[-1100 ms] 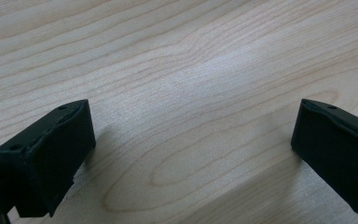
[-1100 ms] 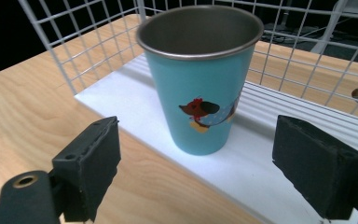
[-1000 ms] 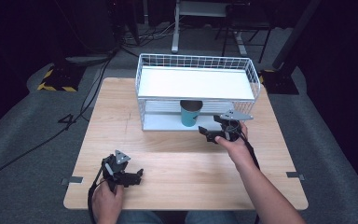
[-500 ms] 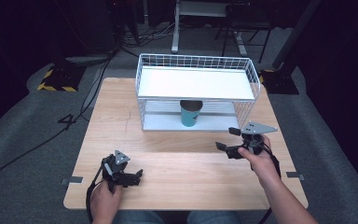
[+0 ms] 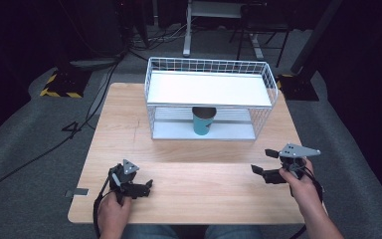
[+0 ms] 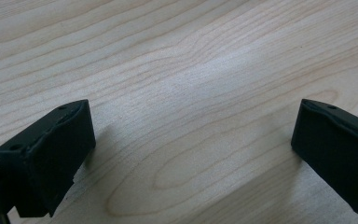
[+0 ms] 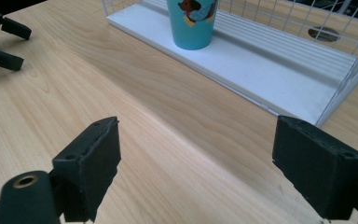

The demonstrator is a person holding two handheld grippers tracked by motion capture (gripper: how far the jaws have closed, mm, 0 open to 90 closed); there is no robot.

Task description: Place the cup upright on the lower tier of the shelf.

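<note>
We see a teal cup [image 5: 203,121] standing upright on the lower white shelf of the wire rack [image 5: 209,97], upper centre of the high view; in the right gripper view its printed side [image 7: 192,21] sits top centre

High view: above near edge, facing forward and down over whole table [image 5: 129,129].
Left gripper view: close above bare wood.
Right gripper view: low, facing rack [image 7: 279,60].
Shared: rack, tabletop.
</note>
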